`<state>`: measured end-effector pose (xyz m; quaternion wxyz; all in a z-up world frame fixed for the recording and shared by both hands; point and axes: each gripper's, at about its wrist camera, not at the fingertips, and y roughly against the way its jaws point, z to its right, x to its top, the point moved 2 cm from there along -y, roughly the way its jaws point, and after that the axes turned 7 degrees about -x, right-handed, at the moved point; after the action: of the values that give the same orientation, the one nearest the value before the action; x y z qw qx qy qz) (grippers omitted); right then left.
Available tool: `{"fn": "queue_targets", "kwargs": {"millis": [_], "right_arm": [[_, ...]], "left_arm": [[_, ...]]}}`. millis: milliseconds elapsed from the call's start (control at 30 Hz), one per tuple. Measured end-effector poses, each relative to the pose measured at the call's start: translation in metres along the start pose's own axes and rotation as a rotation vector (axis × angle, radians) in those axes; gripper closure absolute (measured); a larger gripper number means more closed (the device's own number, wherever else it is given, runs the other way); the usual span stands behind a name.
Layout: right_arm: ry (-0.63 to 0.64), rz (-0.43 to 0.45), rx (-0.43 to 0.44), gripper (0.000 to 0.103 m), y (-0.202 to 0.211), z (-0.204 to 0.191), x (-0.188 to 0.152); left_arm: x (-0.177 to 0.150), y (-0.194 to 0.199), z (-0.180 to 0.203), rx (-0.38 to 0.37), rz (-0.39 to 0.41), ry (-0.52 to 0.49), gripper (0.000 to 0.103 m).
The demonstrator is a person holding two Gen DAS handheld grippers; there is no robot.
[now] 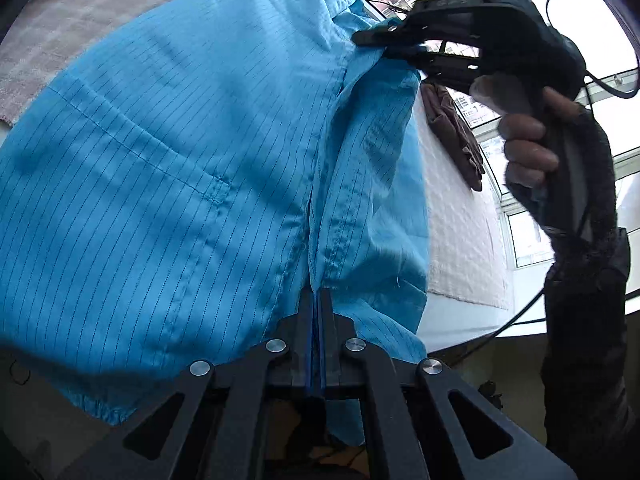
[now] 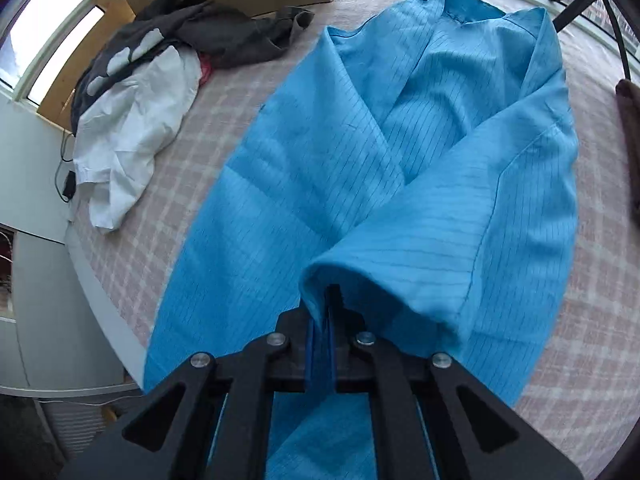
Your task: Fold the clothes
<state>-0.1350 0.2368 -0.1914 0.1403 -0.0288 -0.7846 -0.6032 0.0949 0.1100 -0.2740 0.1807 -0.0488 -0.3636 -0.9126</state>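
Observation:
A blue pinstriped coat (image 1: 192, 152) lies spread on a checked pinkish cloth over the table (image 2: 240, 92). My left gripper (image 1: 318, 296) is shut on the coat's edge by a seam, near the table's front. My right gripper (image 1: 374, 38) shows in the left wrist view, shut on another edge of the same coat farther off, held by a hand. In the right wrist view my right gripper (image 2: 332, 300) pinches a fold of the coat (image 2: 400, 160), whose collar lies at the far end.
A pile of dark and white clothes (image 2: 152, 60) sits at the far left of the table. A brown garment (image 1: 452, 128) lies on a white towel (image 1: 460, 220) to the right. Windows and cables run behind the table.

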Motion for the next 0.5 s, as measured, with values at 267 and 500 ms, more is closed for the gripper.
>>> {"fn": "queue_targets", "kwargs": {"millis": [267,500], "right_arm": [[-0.158,0.175,0.092,0.071,0.093,0.061,-0.038],[-0.127,0.003,-0.018,0.082,-0.012,0.051,-0.034]], "left_arm": [[0.009,-0.015,0.004,-0.017,-0.01,0.0,0.102],[0.01,-0.01,0.006,0.007,-0.02,-0.017,0.101]]}}
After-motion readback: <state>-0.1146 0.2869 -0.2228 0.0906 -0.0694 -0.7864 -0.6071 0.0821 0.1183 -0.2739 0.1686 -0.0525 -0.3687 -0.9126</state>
